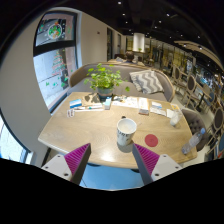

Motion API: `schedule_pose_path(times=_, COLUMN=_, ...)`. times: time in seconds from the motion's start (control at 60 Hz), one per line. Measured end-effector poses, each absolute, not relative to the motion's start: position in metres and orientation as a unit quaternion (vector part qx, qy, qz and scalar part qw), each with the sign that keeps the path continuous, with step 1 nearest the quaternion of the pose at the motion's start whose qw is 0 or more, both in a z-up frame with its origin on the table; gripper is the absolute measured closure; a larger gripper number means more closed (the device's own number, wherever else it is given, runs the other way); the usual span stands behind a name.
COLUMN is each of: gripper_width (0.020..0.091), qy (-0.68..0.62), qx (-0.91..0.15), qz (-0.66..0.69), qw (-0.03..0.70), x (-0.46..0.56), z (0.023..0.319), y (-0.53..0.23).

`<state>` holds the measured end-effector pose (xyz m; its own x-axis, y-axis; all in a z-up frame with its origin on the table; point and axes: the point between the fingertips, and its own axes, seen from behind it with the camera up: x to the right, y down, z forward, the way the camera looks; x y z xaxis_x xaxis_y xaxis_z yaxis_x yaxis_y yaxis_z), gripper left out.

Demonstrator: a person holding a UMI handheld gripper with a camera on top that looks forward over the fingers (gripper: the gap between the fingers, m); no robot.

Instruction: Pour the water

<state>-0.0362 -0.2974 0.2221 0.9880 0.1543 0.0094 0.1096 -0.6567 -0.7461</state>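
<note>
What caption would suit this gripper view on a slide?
Open gripper hovers before a wooden table, a white cup just ahead of its fingers, a red coaster beside it, a potted plant beyond.

You are looking across a pale wooden table [70, 128] just ahead of the gripper. Beyond it a plant [103, 78] is standing, with a grey sofa [150, 82] behind. A poster [53, 32] is hanging on the wall [20, 80] left of the gripper, and ceiling lights [138, 10] are glowing overhead.

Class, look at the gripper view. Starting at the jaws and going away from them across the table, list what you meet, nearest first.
Gripper, jaws open and empty → white cup just ahead of them on the wooden table → potted plant at the far edge.
</note>
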Motion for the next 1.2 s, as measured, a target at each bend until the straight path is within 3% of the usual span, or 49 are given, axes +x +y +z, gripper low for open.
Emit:
schedule_pose_path(times=0.283, gripper_width=0.0251, qy=-0.05, qx=-0.907, qz=0.004, qw=0.418, x=0.075, z=0.199, y=-0.306)
schedule_pose_path(times=0.6, gripper_width=0.0252, qy=0.021, qx=-0.9, qz=-0.043, qw=0.433, x=0.303, z=0.143, y=-0.312)
schedule_pose_path(times=0.8, gripper_width=0.0252, qy=0.051, qx=-0.885, qz=-0.05, qw=0.459, x=0.408, z=0.114, y=-0.273)
schedule_pose_path(times=1.05, gripper_width=0.0251, qy=0.045, qx=-0.873, qz=-0.034, qw=0.484, x=0.444, z=0.083, y=-0.205)
schedule_pose_path(times=1.15, gripper_width=0.0287, qy=0.047, qx=-0.872, qz=-0.032, qw=0.486, x=0.451, z=0.07, y=-0.189)
schedule_pose_path(times=1.2, gripper_width=0.0357, qy=0.047, qx=-0.871, qz=-0.026, qw=0.488, x=0.448, z=0.063, y=-0.181)
